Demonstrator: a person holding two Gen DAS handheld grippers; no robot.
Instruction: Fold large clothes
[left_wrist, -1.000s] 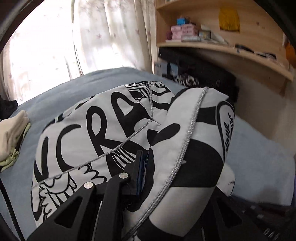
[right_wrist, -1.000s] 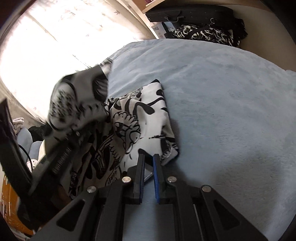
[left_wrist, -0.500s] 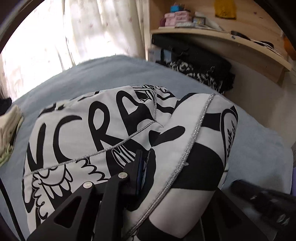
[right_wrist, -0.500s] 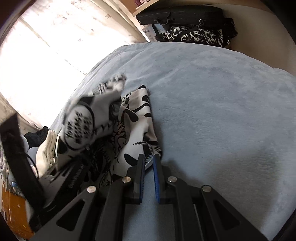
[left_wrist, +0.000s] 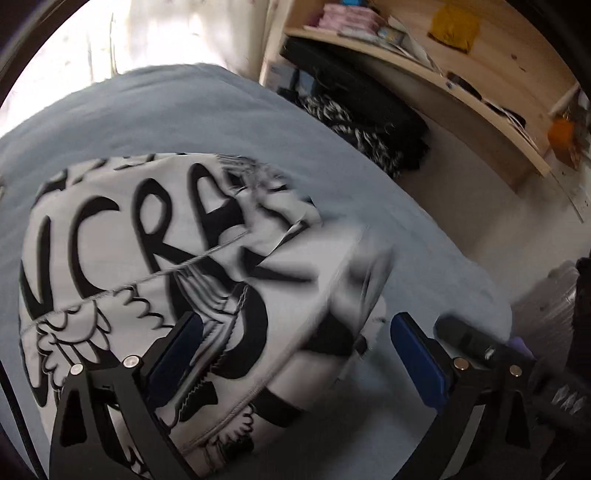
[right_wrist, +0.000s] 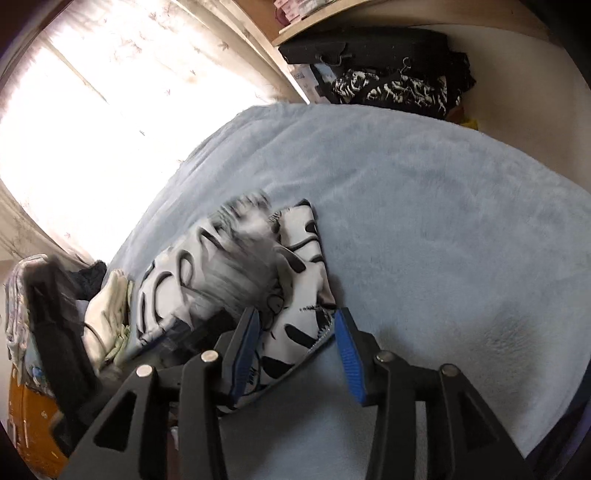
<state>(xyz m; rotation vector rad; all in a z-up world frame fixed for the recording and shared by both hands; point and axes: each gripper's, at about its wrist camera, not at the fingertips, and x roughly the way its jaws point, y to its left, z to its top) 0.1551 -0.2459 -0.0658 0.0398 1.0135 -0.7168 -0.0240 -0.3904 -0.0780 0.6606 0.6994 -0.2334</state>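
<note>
A white garment with bold black lettering (left_wrist: 147, 266) lies on the light blue bed cover (left_wrist: 192, 122). Its upper fold is blurred as it drops onto the layers below. My left gripper (left_wrist: 295, 332) hovers just above it, jaws opening wide, pads off the cloth. In the right wrist view the same garment (right_wrist: 295, 273) lies bunched at centre left. My right gripper (right_wrist: 295, 328) is over its near corner, jaws opening, and the cloth between the pads lies loose. The left gripper's dark body (right_wrist: 55, 332) shows blurred at the left edge.
A cream cloth (right_wrist: 110, 310) lies left of the garment near the bed's edge. Dark bags and a black-and-white item (right_wrist: 391, 85) sit on the floor beyond the bed, under a wooden shelf (left_wrist: 424, 70). A bright curtained window (right_wrist: 110, 103) is behind.
Both grippers were shut on the garment and have opened. The raised fold held by the left gripper has fallen onto the layers below. Both grippers have lifted slightly.
</note>
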